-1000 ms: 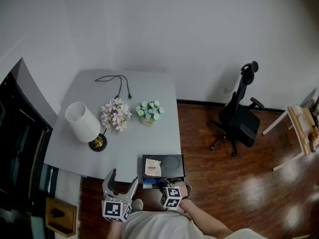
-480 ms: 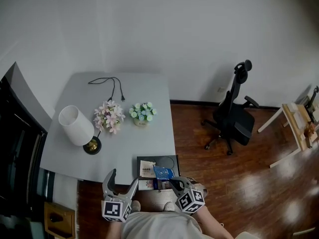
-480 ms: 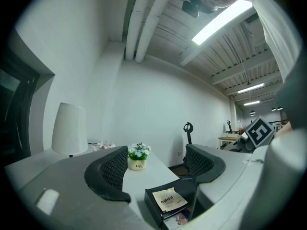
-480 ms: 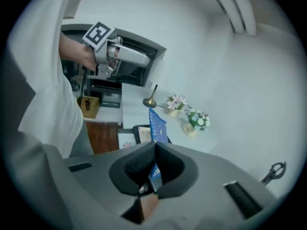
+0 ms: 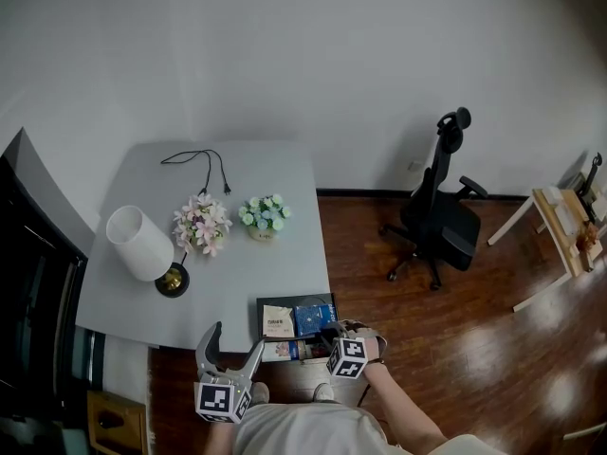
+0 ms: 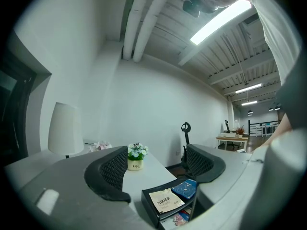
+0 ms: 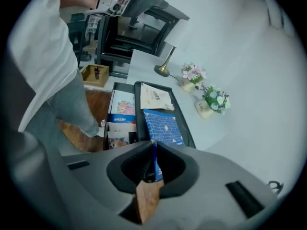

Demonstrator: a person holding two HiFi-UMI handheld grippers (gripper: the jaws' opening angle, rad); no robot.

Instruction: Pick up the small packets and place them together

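A black tray stands at the grey table's near edge. On it lie a beige packet and, to its right, a blue packet. My right gripper reaches down at the tray's near right corner. In the right gripper view the blue packet lies flat beside the beige packet, and its near edge stands pinched between my right gripper's tips. Those jaws have just been opening, with the packet's edge still between them. My left gripper hangs open and empty left of the tray.
A white lamp, pink flowers, a small flower pot and a black cable are on the table. Several printed packets lie on a shelf under the tray. An office chair stands on the wood floor at right.
My right gripper brought the blue packet up from below the table edge and onto the tray, beside the beige packet. The left gripper has kept still.
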